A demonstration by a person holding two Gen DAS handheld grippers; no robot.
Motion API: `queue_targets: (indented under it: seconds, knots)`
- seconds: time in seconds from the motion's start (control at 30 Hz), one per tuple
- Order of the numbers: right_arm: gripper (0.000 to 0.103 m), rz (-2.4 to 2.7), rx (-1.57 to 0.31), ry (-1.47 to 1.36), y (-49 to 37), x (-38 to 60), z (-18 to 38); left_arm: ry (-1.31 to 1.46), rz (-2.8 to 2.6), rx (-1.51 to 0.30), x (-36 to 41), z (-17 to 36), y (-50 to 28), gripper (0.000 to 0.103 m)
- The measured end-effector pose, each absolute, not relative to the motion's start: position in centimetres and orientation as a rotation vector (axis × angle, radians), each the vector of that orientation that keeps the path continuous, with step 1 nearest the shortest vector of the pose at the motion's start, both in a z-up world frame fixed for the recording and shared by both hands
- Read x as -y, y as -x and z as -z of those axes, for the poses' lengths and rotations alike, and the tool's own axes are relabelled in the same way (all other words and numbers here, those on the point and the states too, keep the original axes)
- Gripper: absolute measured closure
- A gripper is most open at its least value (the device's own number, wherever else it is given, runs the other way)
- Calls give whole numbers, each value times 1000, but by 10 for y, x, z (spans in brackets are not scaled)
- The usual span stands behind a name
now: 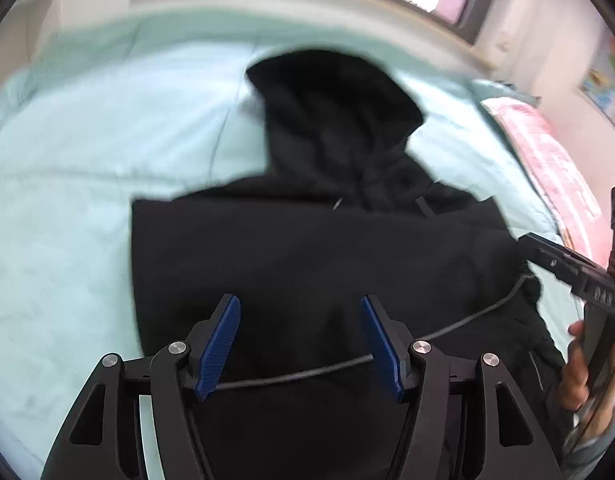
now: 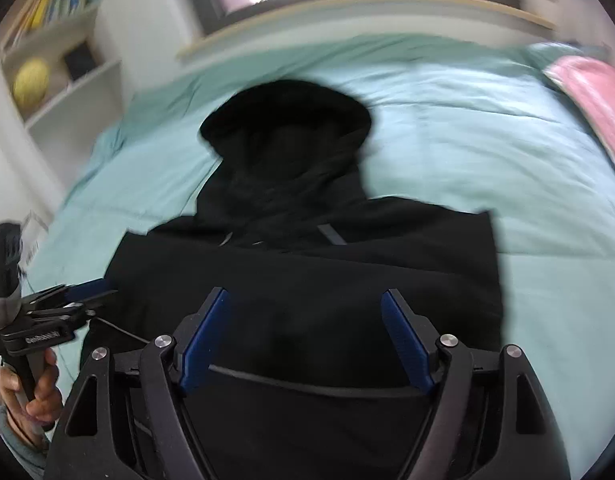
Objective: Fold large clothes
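Both tools held apart, nothing clamped: left tool (image 1: 299,342), right tool (image 2: 307,340) | black hoodie (image 1: 327,248) spread on bed (image 1: 67,200) | hem corners should be gripped evenly, then lifted together toward hood (image 2: 285,120).

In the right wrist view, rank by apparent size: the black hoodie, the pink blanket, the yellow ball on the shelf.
1. black hoodie, largest by far.
2. pink blanket, cut off by the frame edge, so its full size is unknown.
3. yellow ball, smallest, though it sits farthest away.
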State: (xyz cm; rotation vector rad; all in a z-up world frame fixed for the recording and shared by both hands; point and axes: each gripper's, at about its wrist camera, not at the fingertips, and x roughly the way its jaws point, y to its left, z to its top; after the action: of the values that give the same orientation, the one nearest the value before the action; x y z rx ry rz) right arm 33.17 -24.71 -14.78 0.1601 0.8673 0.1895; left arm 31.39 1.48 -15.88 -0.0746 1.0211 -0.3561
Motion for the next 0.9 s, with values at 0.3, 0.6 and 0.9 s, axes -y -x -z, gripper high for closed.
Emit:
queue_targets:
  seconds: [0.3,0.6,0.9]
  knots:
    - [29,-96,-1101,-53,-383,219,225,65,309,-1096,-17,204,-334,40]
    - [32,-152,-931,-88,-294,260,155,54,408,-917,-35,137,-256,40]
    - [39,-113,-1085,-62,-270,304,212,159,349,-1103,-54,198,-252,44]
